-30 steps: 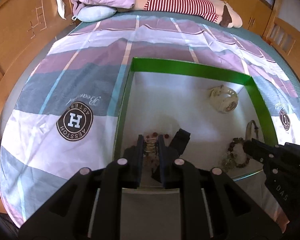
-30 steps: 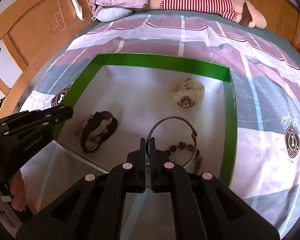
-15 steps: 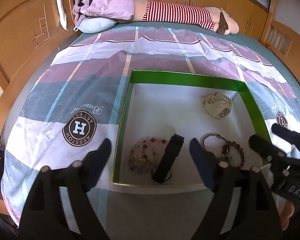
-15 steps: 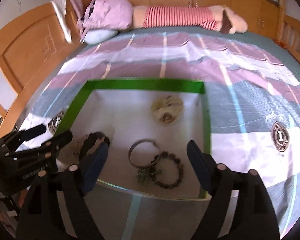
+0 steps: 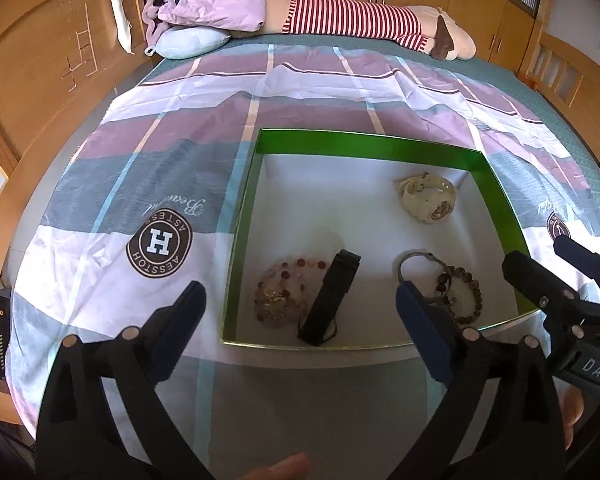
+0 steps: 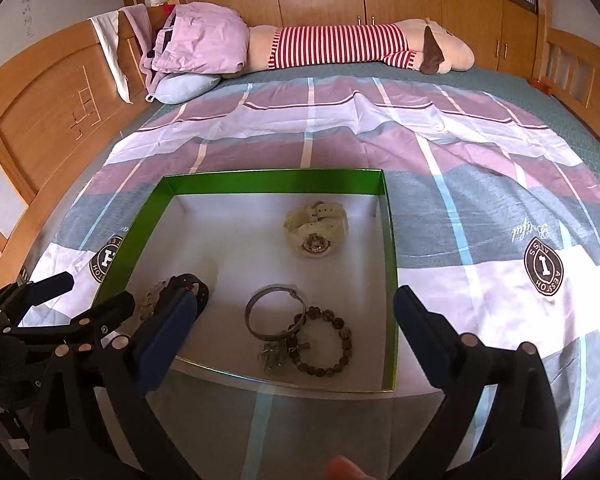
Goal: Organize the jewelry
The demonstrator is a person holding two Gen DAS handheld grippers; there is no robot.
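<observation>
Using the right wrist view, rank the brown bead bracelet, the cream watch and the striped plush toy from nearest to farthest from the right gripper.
1. Brown bead bracelet, front of the green box, nearest the right gripper.
2. Cream watch, toward the box's back.
3. Striped plush toy, at the bed's far end.

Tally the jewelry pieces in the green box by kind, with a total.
Watches: 2, the cream watch and the black watch
Beaded bracelets: 2, the pink beaded bracelet and the brown beaded bracelet
Metal bangles: 1, the silver bangle
Total: 5, all inside the green box
</observation>
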